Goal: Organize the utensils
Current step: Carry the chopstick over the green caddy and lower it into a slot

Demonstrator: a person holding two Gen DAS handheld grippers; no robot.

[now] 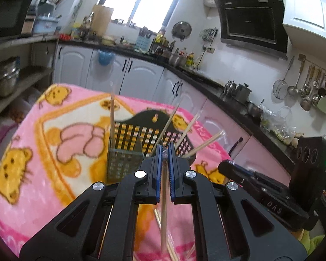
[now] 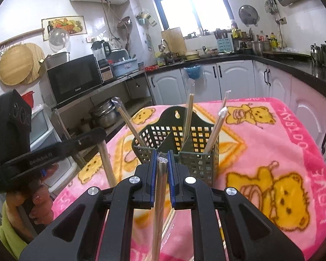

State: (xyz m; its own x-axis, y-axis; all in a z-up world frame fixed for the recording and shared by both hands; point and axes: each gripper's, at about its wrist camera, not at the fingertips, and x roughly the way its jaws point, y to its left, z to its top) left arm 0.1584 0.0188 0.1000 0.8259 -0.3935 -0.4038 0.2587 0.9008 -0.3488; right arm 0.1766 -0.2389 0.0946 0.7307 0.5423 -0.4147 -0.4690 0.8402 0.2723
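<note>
A black mesh utensil holder (image 1: 123,163) (image 2: 197,165) stands on the pink bear blanket, with several wrapped chopstick pairs leaning in its compartments. My left gripper (image 1: 165,150) is shut on a wrapped chopstick pair (image 1: 163,206) that hangs down between its blue pads, just short of the holder. My right gripper (image 2: 162,154) is likewise shut on a wrapped chopstick pair (image 2: 159,195), close in front of the holder. In the right wrist view the left gripper (image 2: 97,133) shows at the left in a hand, its chopsticks (image 2: 107,167) hanging below.
More chopsticks (image 2: 169,219) lie on the blanket (image 2: 271,152) under the grippers. The table's edges fall away on the left and the far side. White cabinets and a dark counter (image 1: 206,80) run behind, and shelves with a microwave (image 2: 74,78) and pots stand to the left.
</note>
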